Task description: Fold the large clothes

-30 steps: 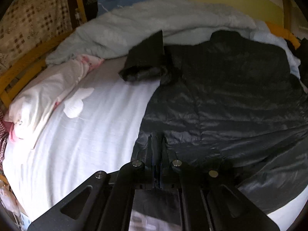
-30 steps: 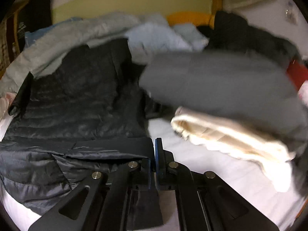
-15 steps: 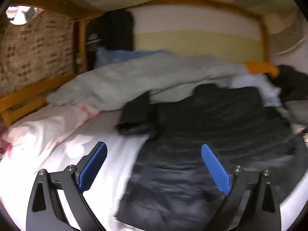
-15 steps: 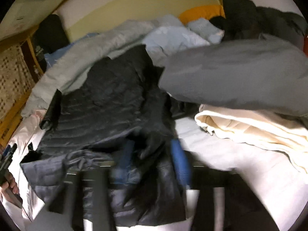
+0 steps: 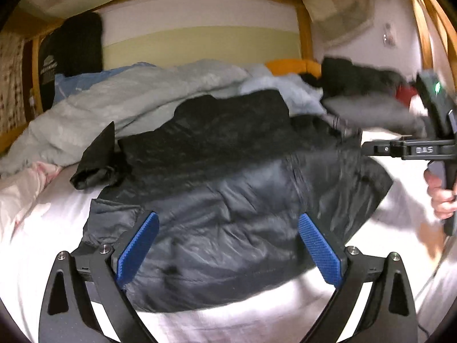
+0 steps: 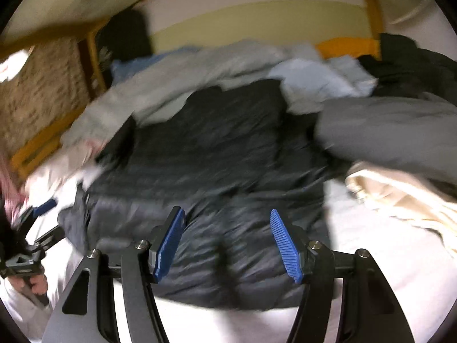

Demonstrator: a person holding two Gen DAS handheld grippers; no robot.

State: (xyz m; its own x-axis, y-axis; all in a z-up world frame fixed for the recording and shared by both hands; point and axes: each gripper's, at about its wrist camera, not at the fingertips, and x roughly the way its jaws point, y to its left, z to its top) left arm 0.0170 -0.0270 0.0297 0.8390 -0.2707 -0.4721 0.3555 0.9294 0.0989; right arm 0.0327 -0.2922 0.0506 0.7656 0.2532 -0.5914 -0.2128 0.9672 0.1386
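Observation:
A black quilted puffer jacket (image 5: 228, 188) lies on the white bed sheet (image 5: 48, 237), its lower part folded up over the body; one sleeve (image 5: 95, 160) sticks out at the left. It also fills the middle of the right wrist view (image 6: 211, 177). My left gripper (image 5: 228, 245) is open and empty, above the jacket's near edge. My right gripper (image 6: 228, 240) is open and empty, above the same fold. The right gripper's body shows at the right edge of the left wrist view (image 5: 414, 150).
A pale grey-blue duvet (image 5: 137, 100) is heaped behind the jacket. A grey garment (image 6: 394, 134) and a cream one (image 6: 400, 197) lie at the right. A pink-white bundle (image 5: 20, 188) lies at the left. Wooden bed rails (image 6: 42, 143) and the headboard (image 5: 200, 45) surround the bed.
Both grippers were shut on the jacket's hem a second ago. They have let it go, opened wide and drawn back and up; the hem now lies folded over the jacket.

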